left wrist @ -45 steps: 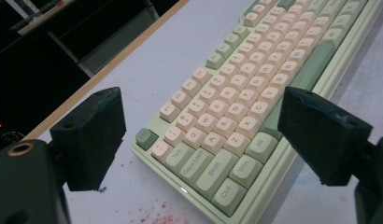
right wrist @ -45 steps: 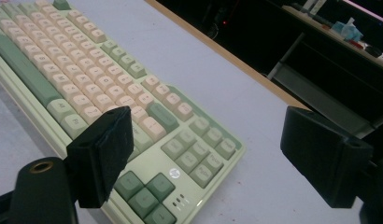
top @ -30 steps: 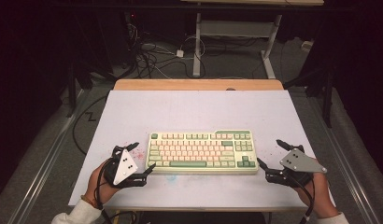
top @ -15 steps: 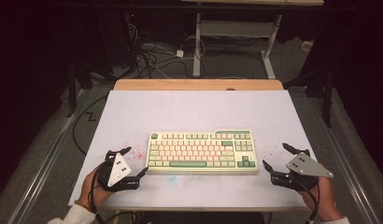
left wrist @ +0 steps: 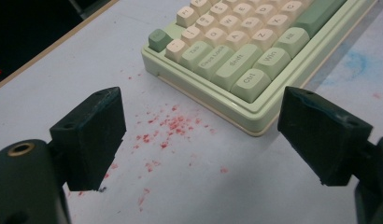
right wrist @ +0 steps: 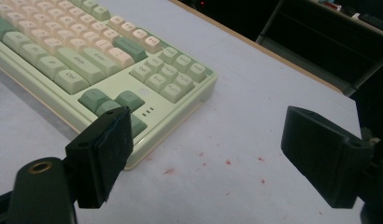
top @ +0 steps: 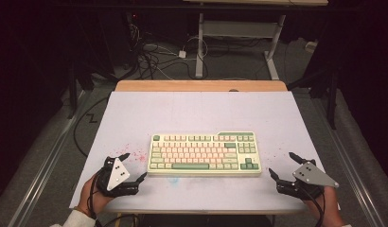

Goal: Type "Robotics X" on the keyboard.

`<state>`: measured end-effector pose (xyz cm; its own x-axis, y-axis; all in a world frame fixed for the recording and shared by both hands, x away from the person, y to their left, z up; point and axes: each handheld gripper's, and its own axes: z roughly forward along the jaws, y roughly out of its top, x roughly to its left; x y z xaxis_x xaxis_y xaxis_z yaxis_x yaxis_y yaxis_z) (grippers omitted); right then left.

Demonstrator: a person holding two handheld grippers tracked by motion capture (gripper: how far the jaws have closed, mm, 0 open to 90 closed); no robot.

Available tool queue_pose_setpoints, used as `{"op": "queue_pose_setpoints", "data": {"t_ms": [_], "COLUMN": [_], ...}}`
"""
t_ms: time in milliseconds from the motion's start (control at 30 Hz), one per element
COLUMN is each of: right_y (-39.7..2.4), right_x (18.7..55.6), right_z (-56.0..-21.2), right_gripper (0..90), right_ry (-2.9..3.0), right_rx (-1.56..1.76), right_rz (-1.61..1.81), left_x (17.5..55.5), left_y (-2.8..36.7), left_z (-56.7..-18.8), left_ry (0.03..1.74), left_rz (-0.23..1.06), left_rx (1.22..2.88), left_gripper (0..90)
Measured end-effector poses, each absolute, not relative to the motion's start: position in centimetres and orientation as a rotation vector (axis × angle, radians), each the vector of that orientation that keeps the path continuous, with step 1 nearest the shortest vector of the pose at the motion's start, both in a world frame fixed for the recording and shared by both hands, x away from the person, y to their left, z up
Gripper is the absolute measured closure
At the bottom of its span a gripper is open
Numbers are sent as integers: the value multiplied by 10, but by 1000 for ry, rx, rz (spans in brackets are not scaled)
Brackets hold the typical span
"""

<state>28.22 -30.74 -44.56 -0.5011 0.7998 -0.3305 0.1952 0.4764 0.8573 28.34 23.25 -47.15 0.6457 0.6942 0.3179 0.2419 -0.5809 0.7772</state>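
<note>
The cream and sage-green plastic keyboard (top: 204,153) lies flat on the pale lilac table top (top: 201,109), long side parallel to the near edge and roughly centred between the left and right edges, a little nearer to me than to the far wooden strip (top: 201,85). What worries me is its shape: a long, low, smooth-sided slab, so if I close on only one end it would likely pivot and skid across the slick surface instead of lifting, and a jaw coming down too high could press the corner keys, Ctrl on my left side or the arrow cluster on my right, or pop a cap. If my two tongs meet it at different moments, I judge it would slew round and end up crooked. My left tongs (top: 134,166) sit near the near-left corner of the table, just beside the keyboard's left end but apart from it; in the left gripper view the jaws stand spread wide with nothing between them, the keyboard's near-left corner (left wrist: 255,126) just ahead of the gap, and red specks (left wrist: 173,126) scattered on the table below. My right tongs (top: 286,165) lie near the near-right corner of the table, a little farther off from the keyboard's right end; in the right gripper view they too are spread and empty, with the keyboard's corner (right wrist: 199,93) ahead and to one side.
</note>
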Motion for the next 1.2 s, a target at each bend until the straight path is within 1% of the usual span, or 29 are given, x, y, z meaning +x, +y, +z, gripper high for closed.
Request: {"op": "queue_pose_setpoints", "data": {"t_ms": [333, 1200], "right_y": [-302, -300], "right_x": [276, 278], "right_z": [-444, -445], "right_gripper": [173, 169], "right_ry": [1964, 1970], "right_rx": [799, 795], "right_rz": [1011, 1019], "left_x": [282, 283], "left_y": [232, 229], "left_z": [-472, -472], "left_ry": [709, 705], "left_rz": [801, 788], "left_rx": [2135, 2137], "left_gripper": [148, 147]}}
